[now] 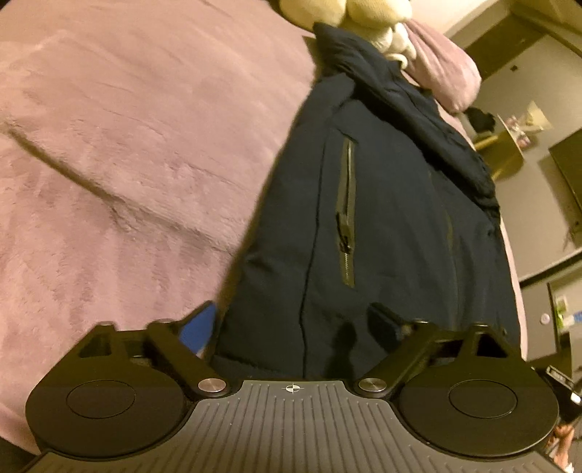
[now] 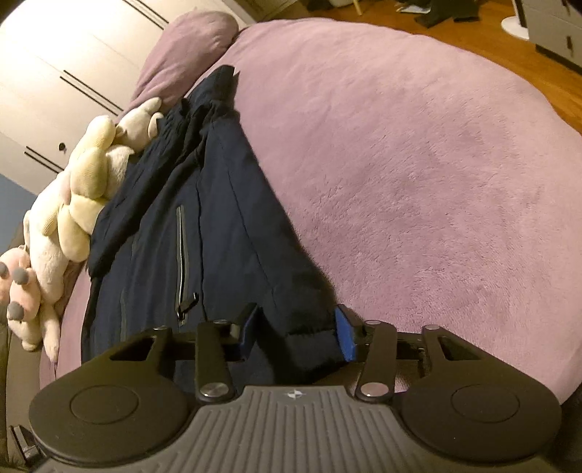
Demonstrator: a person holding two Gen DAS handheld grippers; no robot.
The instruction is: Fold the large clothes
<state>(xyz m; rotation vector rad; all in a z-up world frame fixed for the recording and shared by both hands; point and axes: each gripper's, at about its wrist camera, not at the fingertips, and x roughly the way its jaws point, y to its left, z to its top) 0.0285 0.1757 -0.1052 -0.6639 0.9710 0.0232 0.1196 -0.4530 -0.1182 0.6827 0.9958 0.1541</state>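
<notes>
A dark navy padded jacket (image 1: 382,218) lies lengthwise on a lilac fleece blanket (image 1: 109,145), its zip pocket (image 1: 347,203) facing up. My left gripper (image 1: 293,324) stands open and wide over the jacket's near hem; its blue-padded finger (image 1: 202,325) is beside the jacket's edge and the other is over the cloth. In the right wrist view the jacket (image 2: 218,236) runs away from me. There my right gripper (image 2: 297,333) is shut on a bunched hem corner that fills the gap between both pads.
Cream and pink plush toys (image 2: 80,196) lie against the jacket's far side, near its collar. A lilac pillow (image 2: 182,54) sits beyond them. The blanket (image 2: 436,182) spreads wide to the right, with wooden floor (image 2: 473,29) past the bed's edge. White wardrobe doors (image 2: 54,72) stand behind.
</notes>
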